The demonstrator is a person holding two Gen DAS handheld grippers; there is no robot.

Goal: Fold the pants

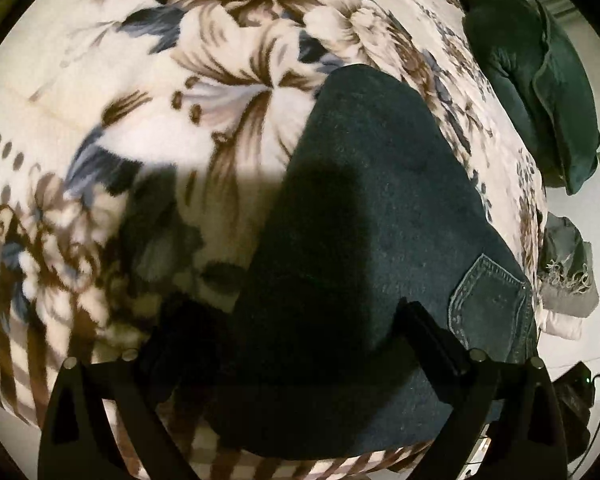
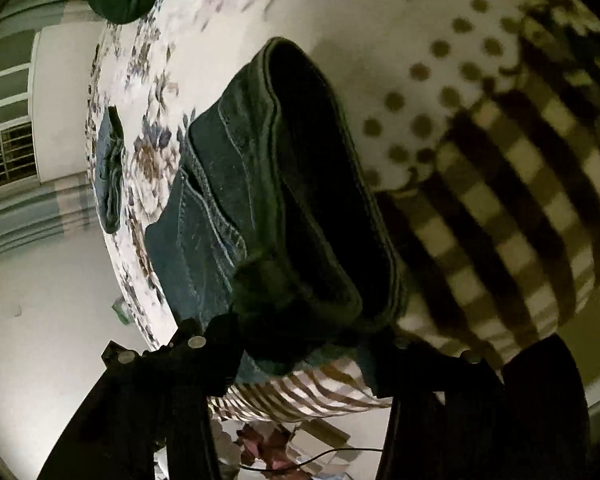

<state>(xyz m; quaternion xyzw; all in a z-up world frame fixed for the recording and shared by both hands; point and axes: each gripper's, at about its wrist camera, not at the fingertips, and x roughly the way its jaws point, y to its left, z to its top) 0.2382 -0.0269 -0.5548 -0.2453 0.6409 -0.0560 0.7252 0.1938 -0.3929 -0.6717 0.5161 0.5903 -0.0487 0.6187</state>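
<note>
The pants [image 1: 352, 240] lie on the floral blanket [image 1: 160, 128] at the bed's near edge, pocket end toward the right edge.

The left gripper [image 1: 300, 344] stands wide open over the denim, holding nothing.

The right gripper [image 2: 300, 344] straddles the bunched waistband, but whether it is clamped cannot be told.

Open blanket lies beyond the pants for folding, while the green pillows [image 1: 540, 80] sit well apart at the far right corner.

A bed [image 1: 80, 92] covered by a cream floral blanket [image 1: 236, 92], dotted and checked along its edge, carries the dark denim pants [image 1: 364, 208]. Dark green pillows [image 1: 540, 92] and a grey fringed cloth [image 1: 568, 272] also lie on it.
</note>
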